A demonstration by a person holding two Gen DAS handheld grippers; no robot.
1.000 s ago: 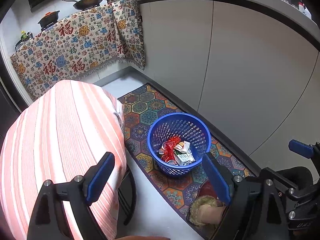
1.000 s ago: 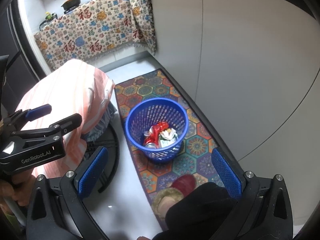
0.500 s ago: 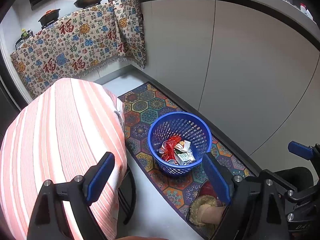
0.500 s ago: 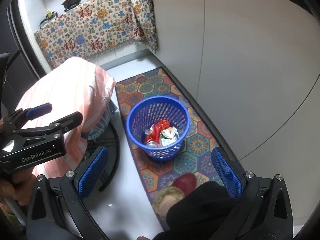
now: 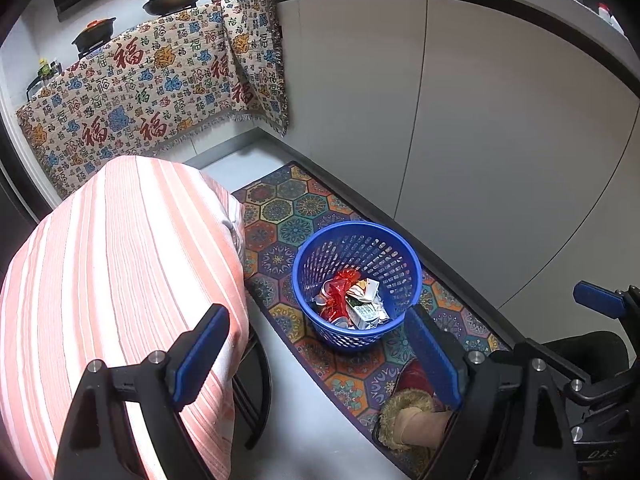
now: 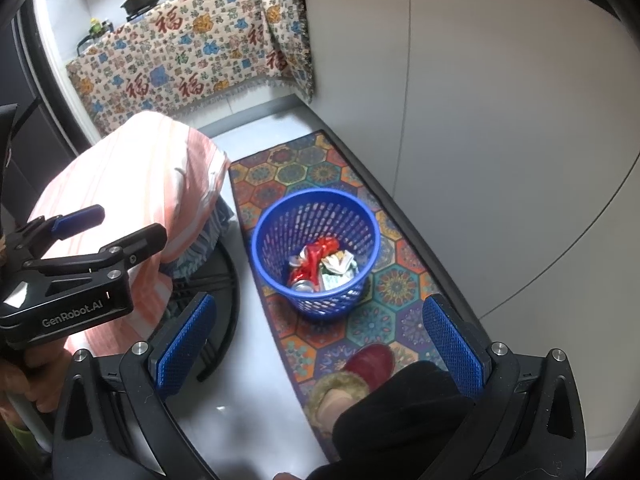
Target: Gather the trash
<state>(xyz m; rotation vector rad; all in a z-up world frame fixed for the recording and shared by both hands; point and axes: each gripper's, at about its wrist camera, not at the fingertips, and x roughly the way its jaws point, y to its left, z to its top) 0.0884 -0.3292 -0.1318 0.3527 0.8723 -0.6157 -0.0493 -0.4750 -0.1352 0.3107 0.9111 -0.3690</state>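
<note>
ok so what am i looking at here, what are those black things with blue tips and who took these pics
Those are hand-held tongs, one in each of a person's hands, not a robot. Each carries a wide-angle camera looking along its two blue-padded fingers, so one picture comes from the left tongs and one from the right tongs. Both are open and hold nothing. On the floor, a blue basket stands on a patterned rug with crumpled trash inside. A striped cloth covers something beside it. The person's slipper shows below.

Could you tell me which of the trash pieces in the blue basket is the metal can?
It is the silver can lying on its side at the bottom of the blue basket, beside the red wrapper; the others are crumpled wrappers.
</note>
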